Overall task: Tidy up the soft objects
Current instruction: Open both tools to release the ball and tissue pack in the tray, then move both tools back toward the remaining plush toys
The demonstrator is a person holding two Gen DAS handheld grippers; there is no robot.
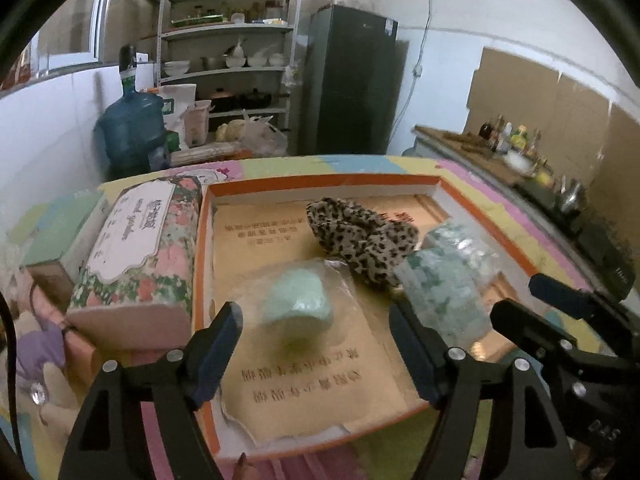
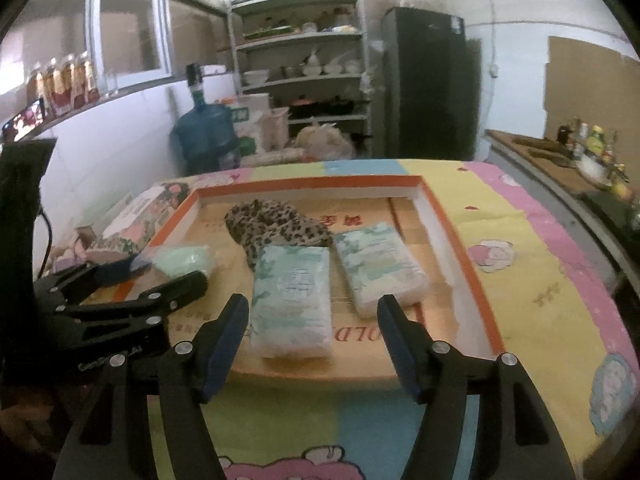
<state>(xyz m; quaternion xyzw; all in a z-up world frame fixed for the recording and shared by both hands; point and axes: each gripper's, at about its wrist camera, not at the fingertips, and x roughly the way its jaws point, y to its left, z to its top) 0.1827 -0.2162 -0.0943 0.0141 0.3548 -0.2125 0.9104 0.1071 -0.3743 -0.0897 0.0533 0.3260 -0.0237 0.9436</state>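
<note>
The left gripper (image 1: pixel 316 354) has its two fingers spread wide, and nothing is between them. Just past its fingertips, in the middle of the left wrist picture, lies the green bundle (image 1: pixel 298 306) in its clear bag. The right gripper (image 2: pixel 312 338) is spread wide too and holds nothing. Right ahead of it, in the middle of the right wrist picture, lies the near tissue pack (image 2: pixel 292 304). Its long side points away from the fingers, up the picture, so the fingers stand on each side of its short end.

A second tissue pack (image 2: pixel 378 268) lies beside it, to the right, tilted a little. The leopard cloth (image 2: pixel 276 226) sits farther back, touching the top of the near pack. All four soft things lie inside the orange tray (image 2: pixel 452 224), on the bright tablecloth (image 2: pixel 540 280). A flowered box (image 1: pixel 140 248) stands outside the tray, at the left.

The soft things look put away already. If the green bundle needs moving, the left gripper is nearer. For the packs, the right one is.
</note>
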